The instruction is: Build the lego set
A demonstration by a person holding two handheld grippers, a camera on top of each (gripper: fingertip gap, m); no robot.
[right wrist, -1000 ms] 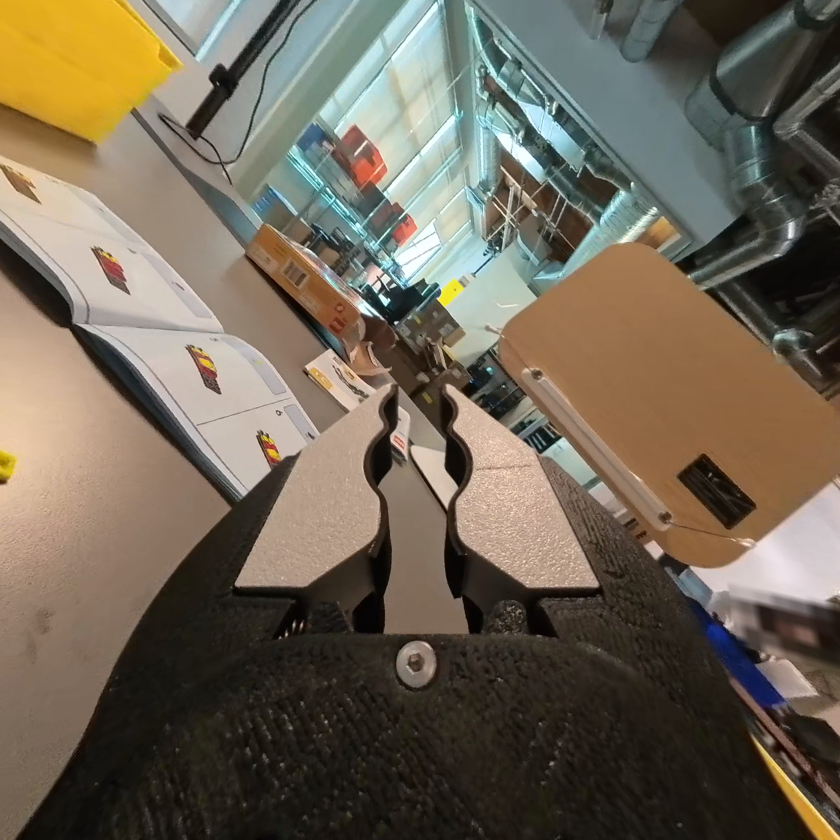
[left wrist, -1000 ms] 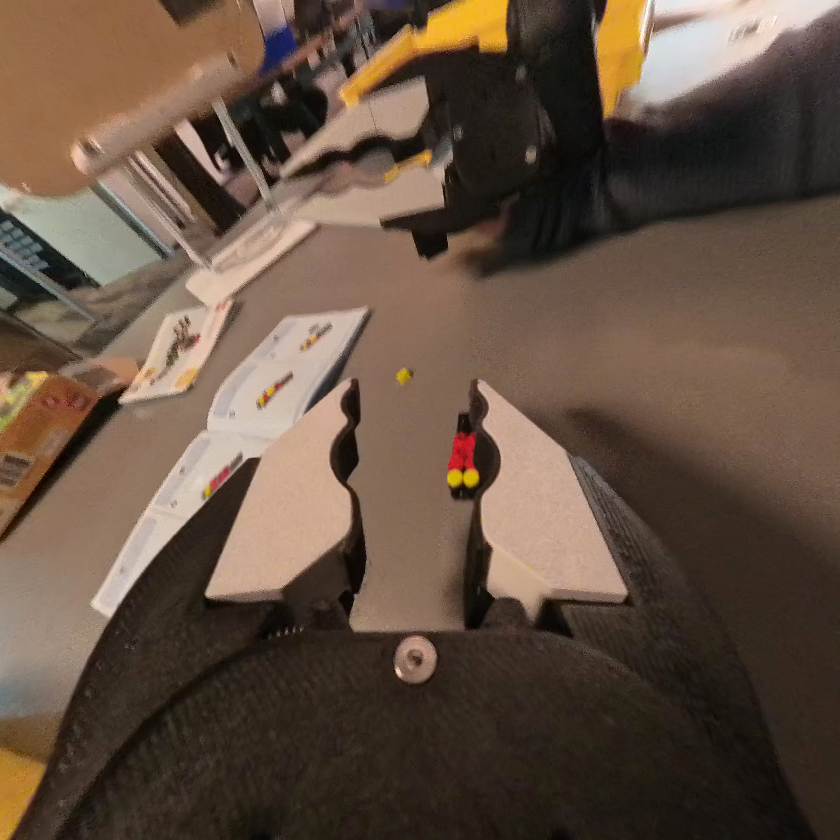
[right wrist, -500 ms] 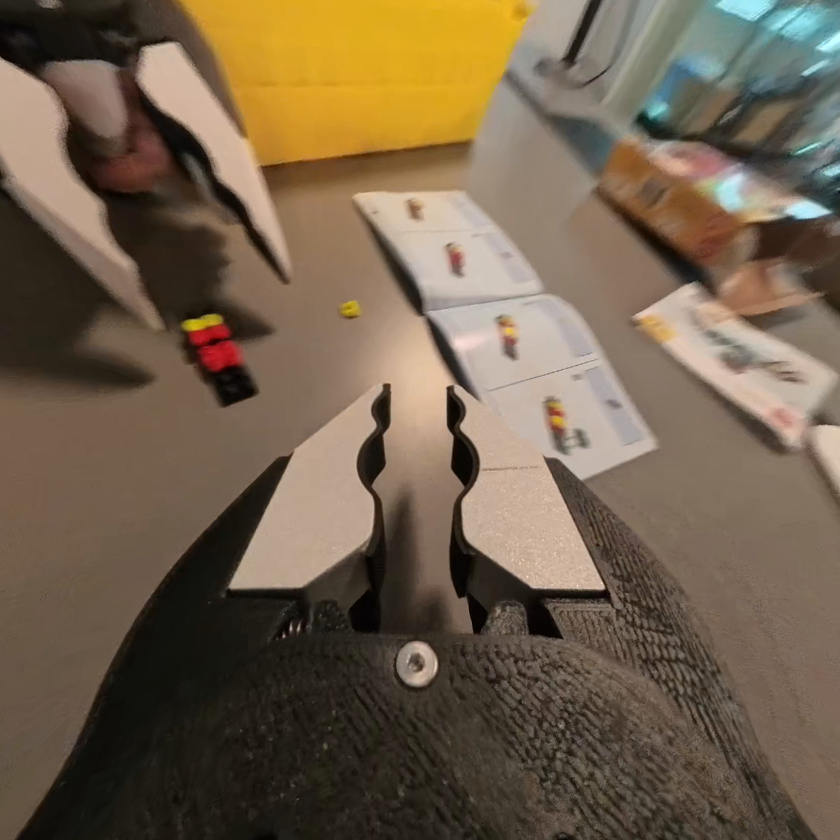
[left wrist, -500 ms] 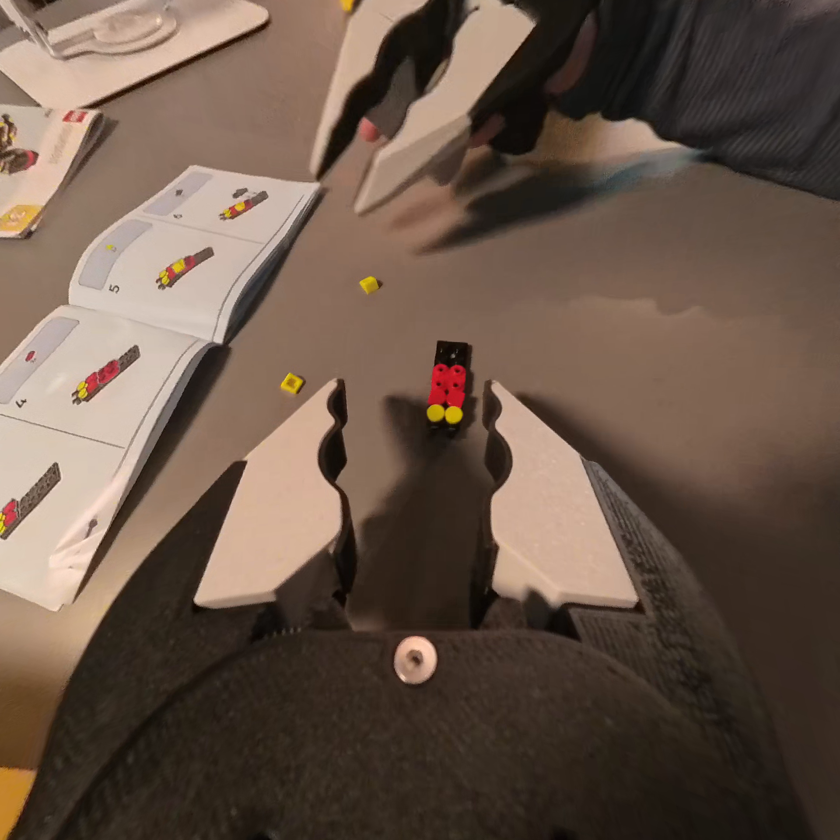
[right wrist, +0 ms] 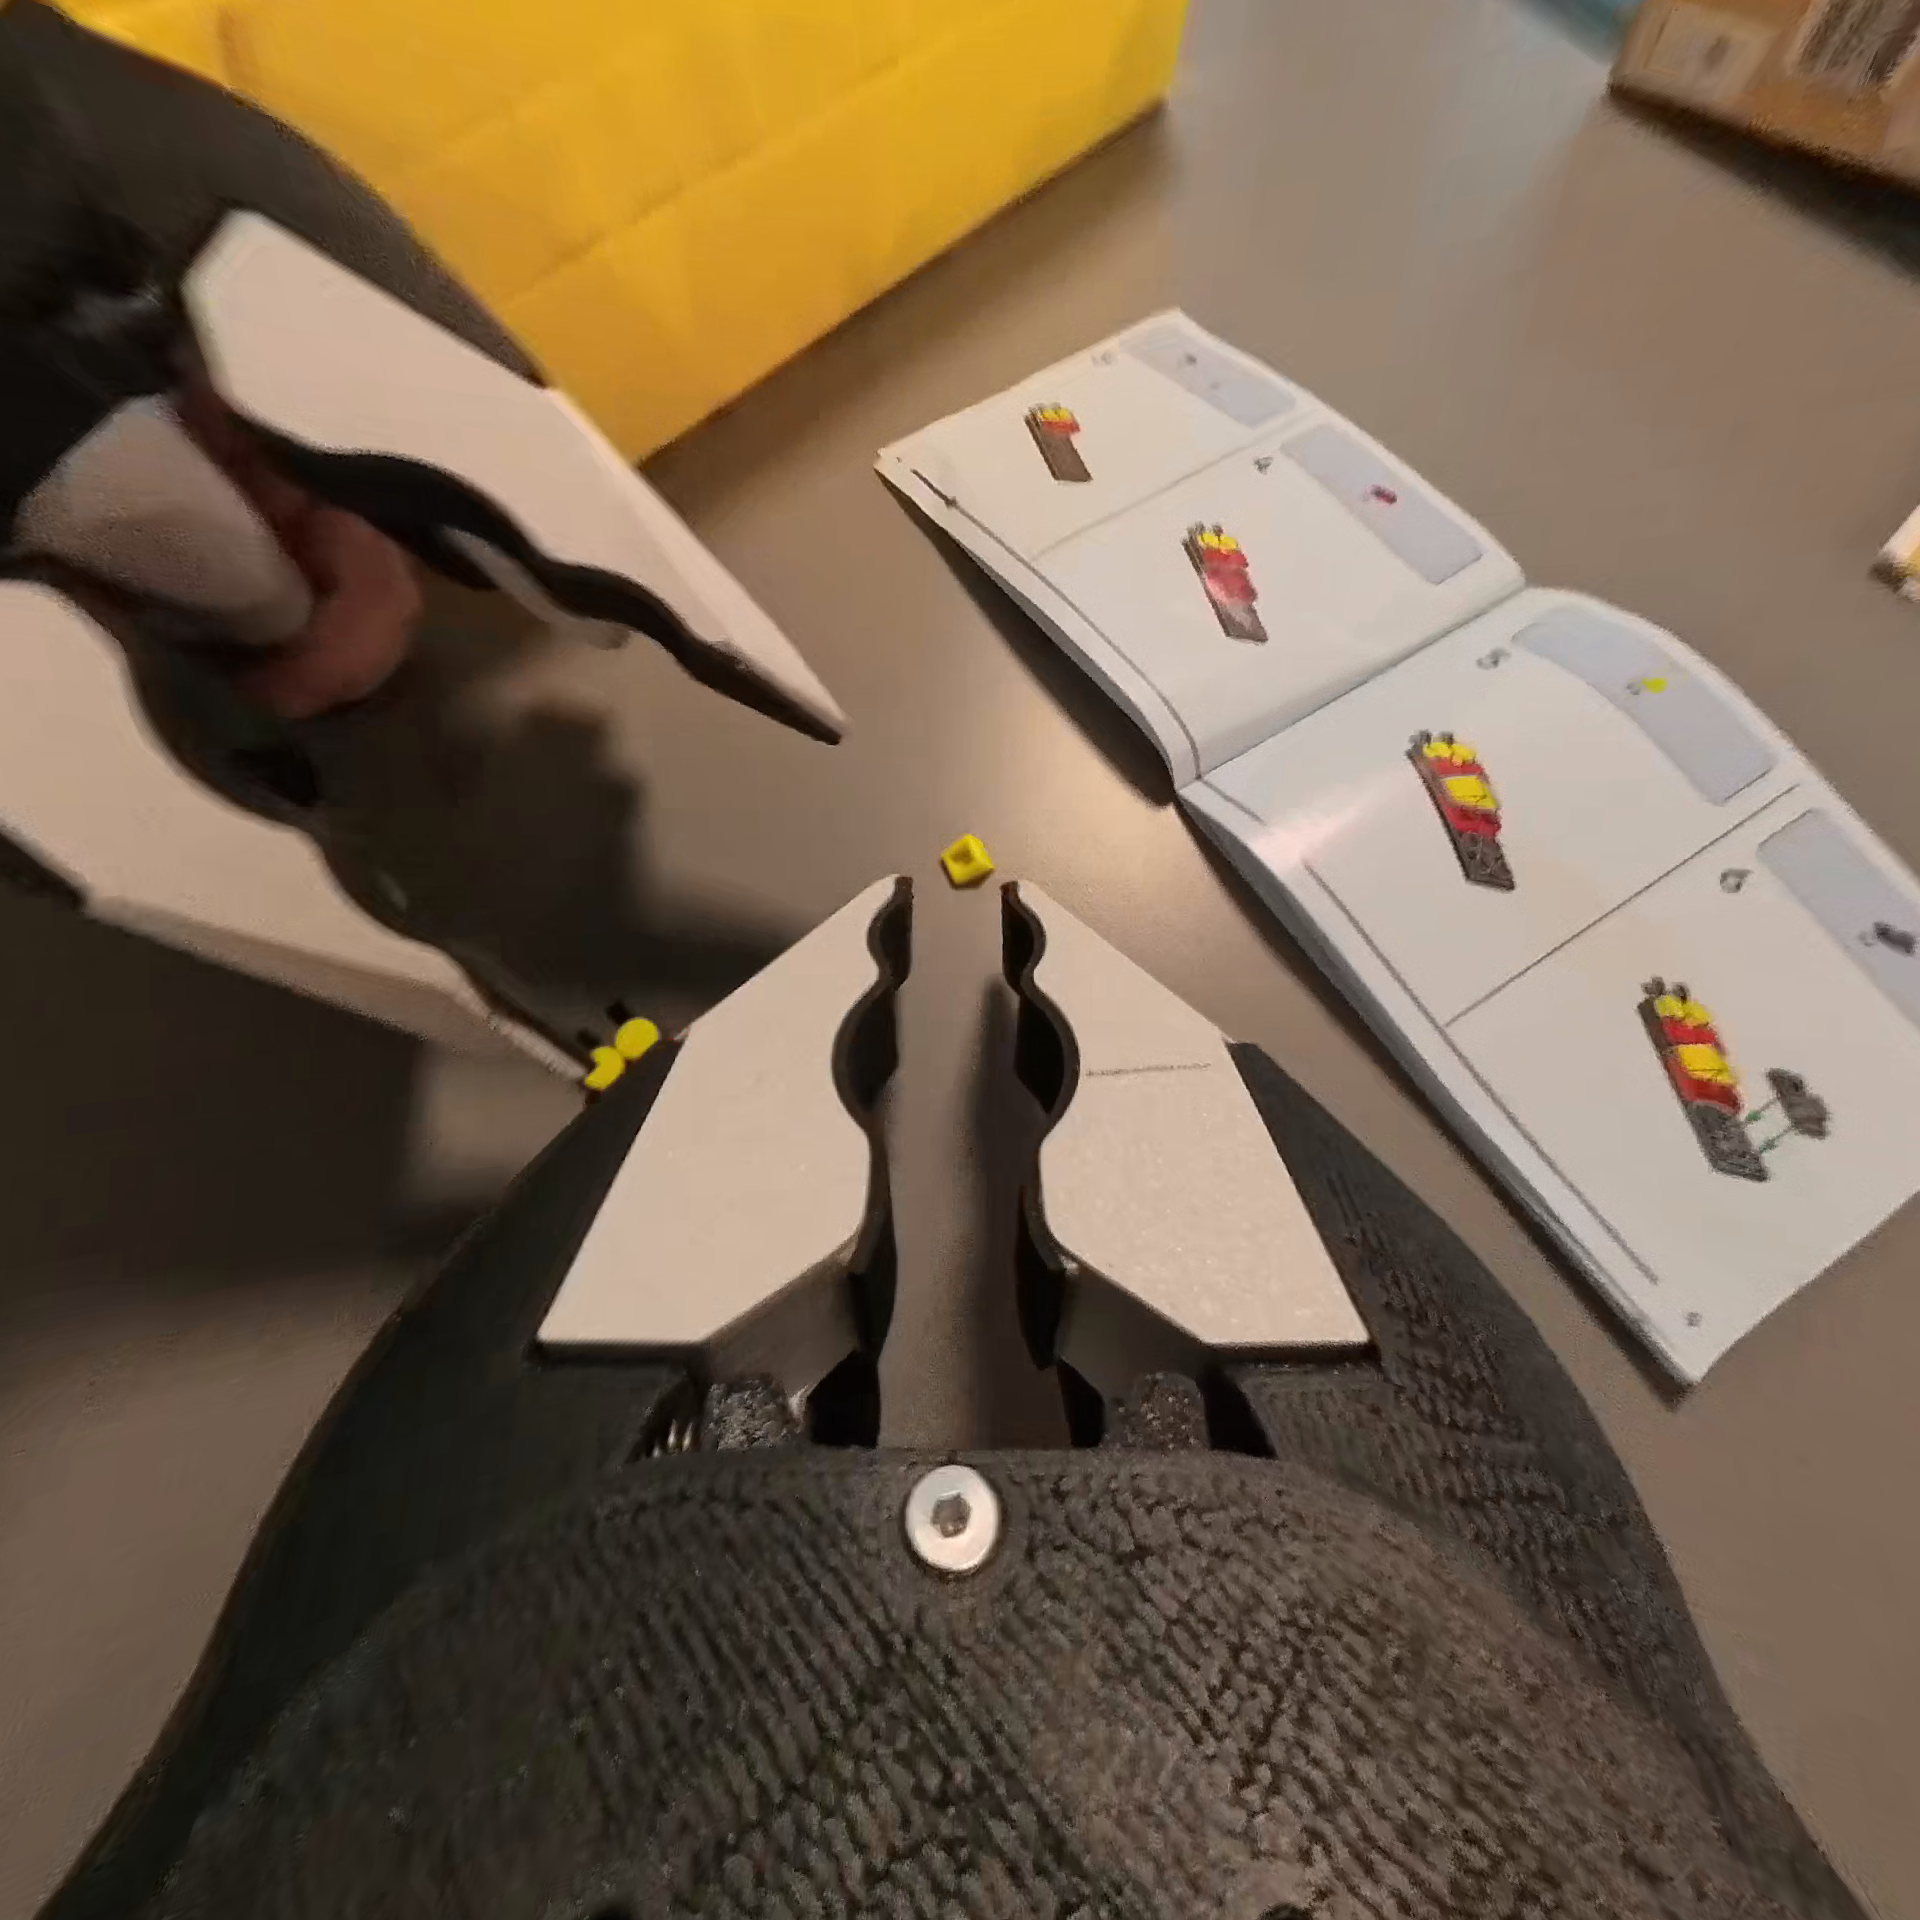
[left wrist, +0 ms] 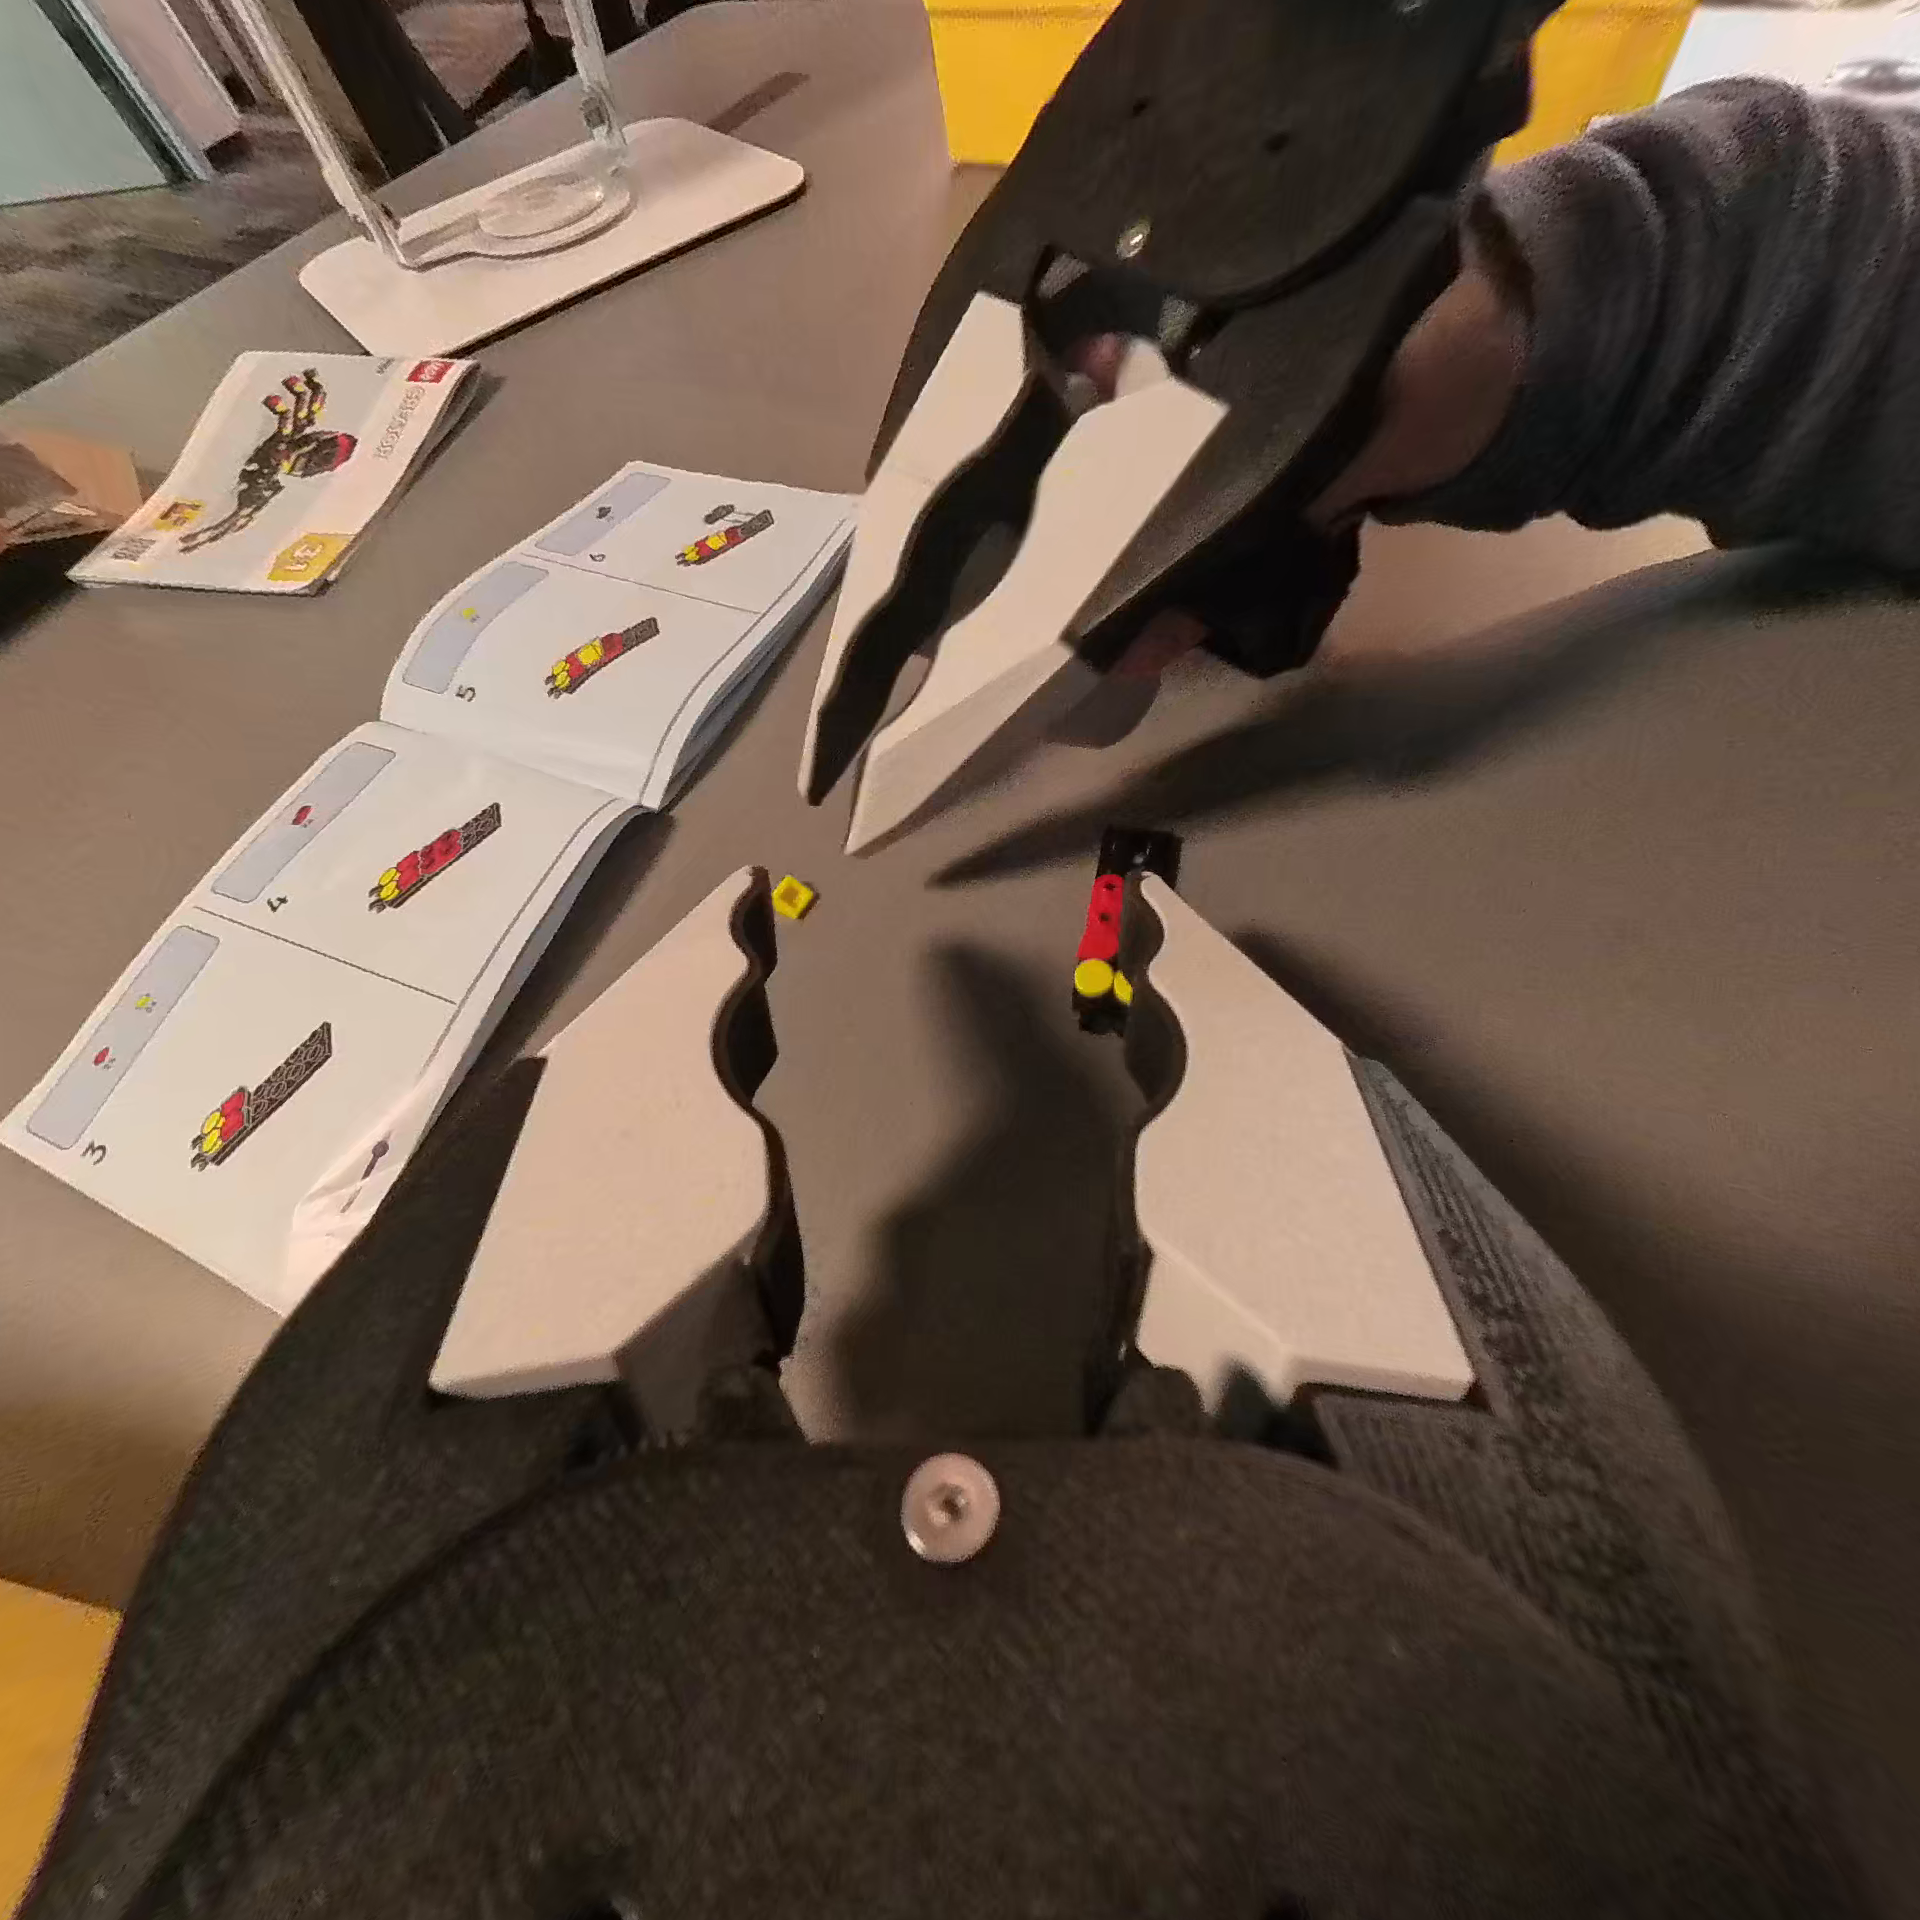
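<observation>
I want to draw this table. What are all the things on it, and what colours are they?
Table: one, grey-brown, under everything.
Model: one, black with red and yellow, beside the left gripper's right finger.
Yellow piece: one, loose, just ahead of the right gripper's tips.
Open booklet: one, white, beside the piece.
Closed booklet: one, white, farther back.
Bin: one, yellow, at the table's back.
Stand: one, clear on a white base.
Box: one, brown, table edge.
Left gripper: open, empty.
Right gripper: slightly open, empty.

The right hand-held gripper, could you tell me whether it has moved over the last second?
Yes. The right hand-held gripper has swung down from pointing over the table edge toward the table, and now aims at the small yellow piece beside the open instruction booklet.
</observation>
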